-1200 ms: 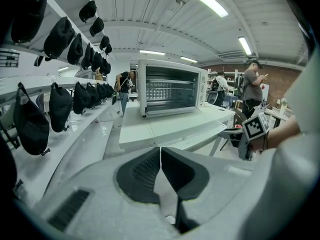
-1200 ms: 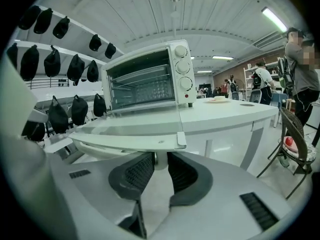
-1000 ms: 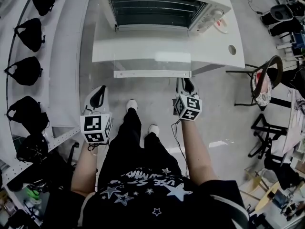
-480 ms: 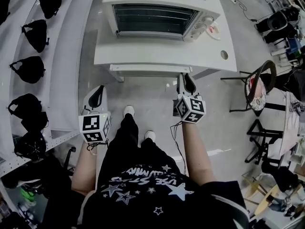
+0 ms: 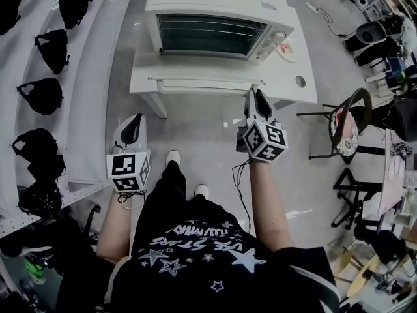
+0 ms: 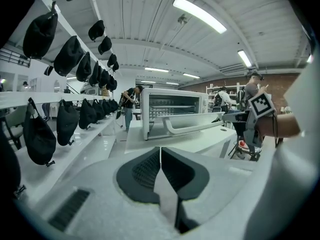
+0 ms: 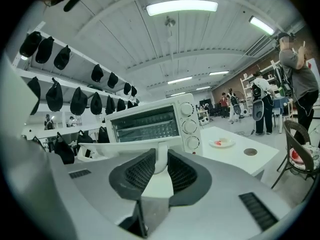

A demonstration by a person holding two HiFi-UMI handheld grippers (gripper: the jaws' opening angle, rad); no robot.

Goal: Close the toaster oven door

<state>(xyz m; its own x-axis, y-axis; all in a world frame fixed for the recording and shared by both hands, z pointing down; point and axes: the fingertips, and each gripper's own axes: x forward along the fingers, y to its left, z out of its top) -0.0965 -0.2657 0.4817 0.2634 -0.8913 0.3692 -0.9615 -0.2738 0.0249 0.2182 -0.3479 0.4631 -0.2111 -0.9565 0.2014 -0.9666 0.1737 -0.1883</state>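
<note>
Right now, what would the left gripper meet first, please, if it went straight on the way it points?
The left gripper would probably meet the white table first, at its near edge by the left corner; the toaster oven door lies beyond. Depth is unclear, so it may pass over the edge.

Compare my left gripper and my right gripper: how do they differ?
The right gripper is shut on the door handle; the left gripper is shut on nothing. The right gripper is up at the oven; the left gripper hangs back, short of the table. Both point forward.
</note>
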